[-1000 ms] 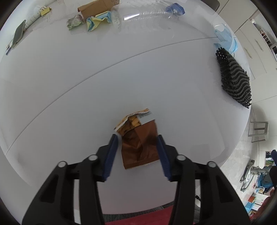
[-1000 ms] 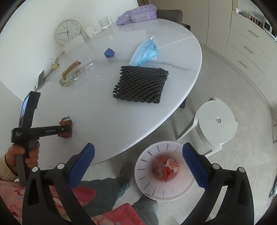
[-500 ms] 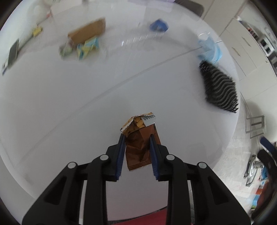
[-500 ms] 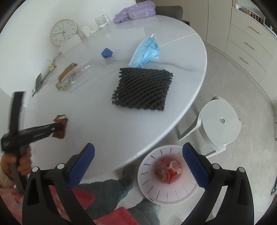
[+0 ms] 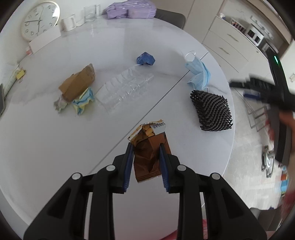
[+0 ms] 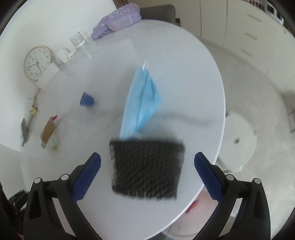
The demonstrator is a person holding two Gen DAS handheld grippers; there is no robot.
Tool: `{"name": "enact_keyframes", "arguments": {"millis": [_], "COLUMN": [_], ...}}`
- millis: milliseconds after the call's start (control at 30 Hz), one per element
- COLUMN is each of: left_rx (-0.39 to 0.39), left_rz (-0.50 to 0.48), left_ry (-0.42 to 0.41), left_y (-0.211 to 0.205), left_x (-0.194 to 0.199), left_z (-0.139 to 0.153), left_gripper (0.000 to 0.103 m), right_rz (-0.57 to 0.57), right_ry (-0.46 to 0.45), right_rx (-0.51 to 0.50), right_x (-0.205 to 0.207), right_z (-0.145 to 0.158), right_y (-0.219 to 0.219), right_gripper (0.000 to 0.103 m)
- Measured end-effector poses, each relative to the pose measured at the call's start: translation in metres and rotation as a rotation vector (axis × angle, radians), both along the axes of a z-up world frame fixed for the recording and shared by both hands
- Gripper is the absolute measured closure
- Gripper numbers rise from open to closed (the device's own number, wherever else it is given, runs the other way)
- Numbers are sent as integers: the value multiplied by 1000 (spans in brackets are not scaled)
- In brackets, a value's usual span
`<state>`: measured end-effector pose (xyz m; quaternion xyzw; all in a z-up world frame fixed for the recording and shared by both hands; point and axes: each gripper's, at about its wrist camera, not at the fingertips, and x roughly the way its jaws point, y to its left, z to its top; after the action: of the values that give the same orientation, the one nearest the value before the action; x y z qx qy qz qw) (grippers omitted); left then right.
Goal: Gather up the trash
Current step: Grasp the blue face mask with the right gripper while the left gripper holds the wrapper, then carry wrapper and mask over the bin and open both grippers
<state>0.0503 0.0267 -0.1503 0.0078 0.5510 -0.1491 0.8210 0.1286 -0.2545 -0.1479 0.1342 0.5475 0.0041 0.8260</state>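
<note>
My left gripper [image 5: 145, 147] is shut on a brown snack wrapper [image 5: 148, 150] and holds it above the white table [image 5: 46, 147]. My right gripper [image 6: 147, 158] is open and empty, hovering over a black foam net [image 6: 146, 169], which also shows in the left wrist view [image 5: 212, 112]. A blue face mask [image 6: 142, 103] lies just beyond the net, and shows in the left wrist view too [image 5: 198, 73]. Other trash on the table: a clear plastic bottle [image 5: 125, 88], a blue crumpled scrap [image 5: 145, 59], a cardboard piece [image 5: 78, 84] and crumpled paper [image 5: 83, 102].
A clock [image 5: 38, 19], a glass [image 5: 90, 13], a white cup [image 5: 69, 24] and a purple bag [image 5: 130, 9] stand at the table's far edge. A white stool [image 6: 237, 142] stands right of the table. Drawers [image 5: 226, 42] line the right wall.
My left gripper closed on the brown wrapper and lifted it off the table. My right gripper moved from above the floor bin to over the black foam net, still open.
</note>
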Motion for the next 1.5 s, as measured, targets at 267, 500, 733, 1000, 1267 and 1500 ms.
{"name": "enact_keyframes", "arguments": {"millis": [267, 500, 733, 1000, 1267, 1500], "left_rx": [-52, -58, -54, -69, -106, -139], "left_rz": [-39, -51, -21, -32, -216, -427], "left_ry": [1, 18, -25, -70, -73, 16], "left_y": [20, 39, 48, 21, -75, -177], "left_x": [23, 37, 50, 35, -2, -44], "left_z": [-3, -12, -3, 27, 44, 29], "left_gripper": [75, 75, 75, 75, 75, 75], "right_rz": [-217, -272, -195, -68, -110, -240], "right_ry": [138, 206, -24, -209, -176, -102], "right_rx": [74, 65, 142, 195, 109, 63], "right_x": [103, 132, 130, 39, -114, -221], "right_z": [-45, -72, -13, 61, 66, 35], "right_y": [-4, 5, 20, 26, -32, -100], "right_gripper": [3, 78, 84, 84, 82, 81]}}
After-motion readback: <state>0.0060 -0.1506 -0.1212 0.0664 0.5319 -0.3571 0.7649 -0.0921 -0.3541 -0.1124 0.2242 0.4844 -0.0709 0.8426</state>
